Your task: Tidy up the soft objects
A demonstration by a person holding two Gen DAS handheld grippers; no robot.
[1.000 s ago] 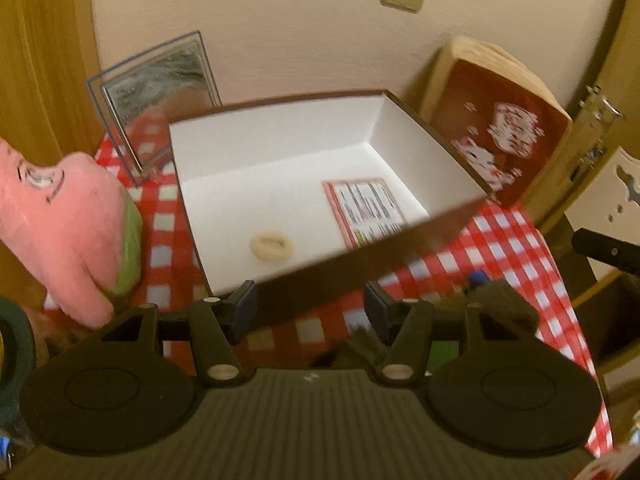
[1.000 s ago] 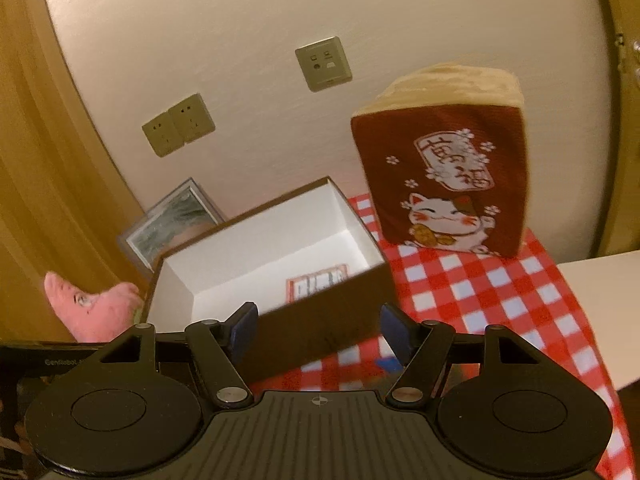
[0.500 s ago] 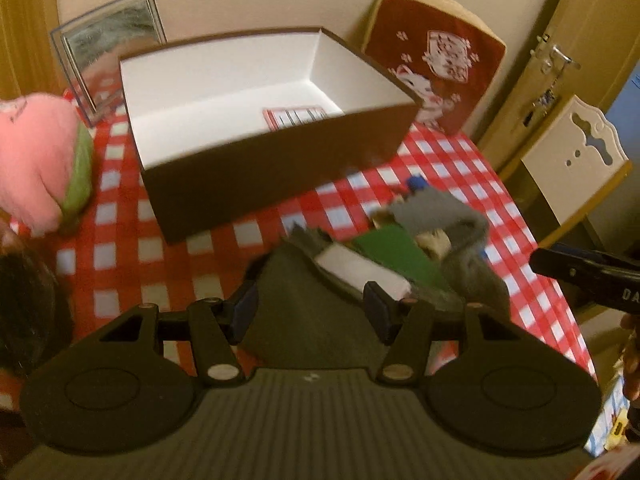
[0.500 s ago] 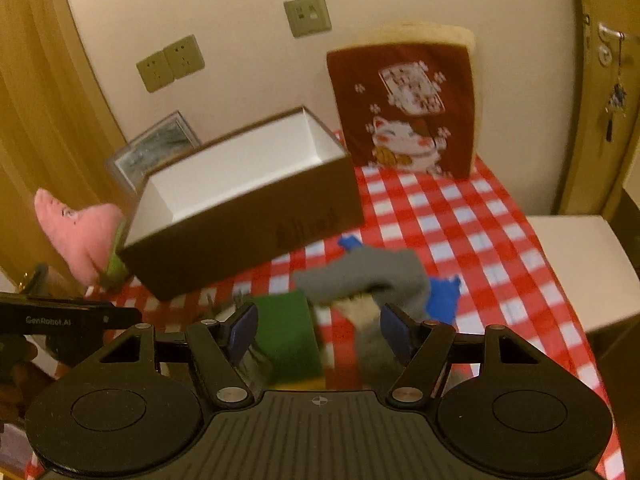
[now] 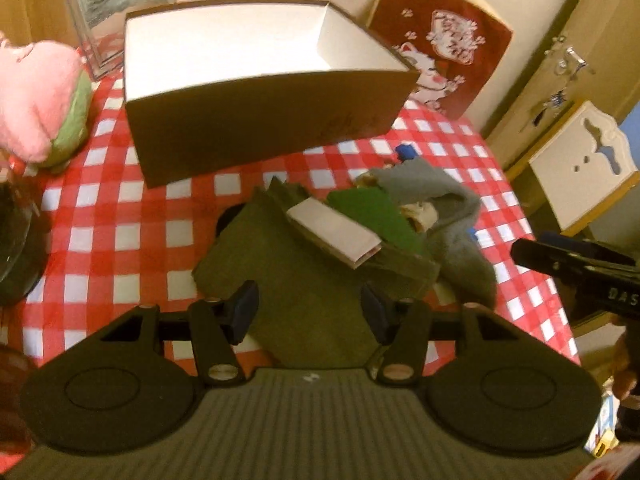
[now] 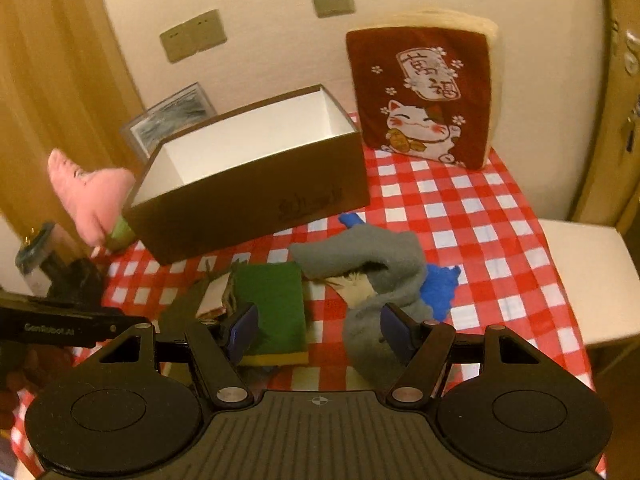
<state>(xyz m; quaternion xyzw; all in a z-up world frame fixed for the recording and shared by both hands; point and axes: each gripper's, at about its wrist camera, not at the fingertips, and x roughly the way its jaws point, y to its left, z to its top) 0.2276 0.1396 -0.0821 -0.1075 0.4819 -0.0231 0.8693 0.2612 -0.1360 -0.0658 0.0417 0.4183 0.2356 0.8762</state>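
While hovering over the pile, left gripper (image 5: pixel 308 308) seen with jaws closing, olive cloth (image 5: pixel 304 280) lying below and between the pads, no pad pressing on it. Right gripper (image 6: pixel 320 328) seen with jaws apart, nothing clamped; green sponge (image 6: pixel 276 300) under its left pad, grey sock (image 6: pixel 384 280) under its right pad.

Landmark: brown box (image 6: pixel 256 196), open top, white inside, standing on red-and-white checked tablecloth (image 6: pixel 460 208).

- Pile of soft things: just in front of the box, on the tablecloth. Olive cloth on the left side of the pile, white folded card (image 5: pixel 332 232) resting on top of it, green sponge beside that, grey sock draped over the right side.
- Blue cloth (image 6: pixel 440 288): in front of the box, to the right, partly tucked under the grey sock. Small blue piece (image 6: pixel 350 220) also close against the box front.
- Tan scrap (image 6: pixel 356 288): under the grey sock fold; kind cannot be told.
- Pink plush toy (image 6: pixel 88 192): touching the box's left end, green part at its lower edge.
- Clear framed picture (image 6: pixel 172 116): behind the box, leaning at the wall.
- Red cat cushion (image 6: pixel 424 92): behind and right of the box, upright against the wall.
- White stool (image 6: pixel 588 276): well right of the box, off the tablecloth edge.
- Wall sockets (image 6: pixel 192 36): above and behind the box.
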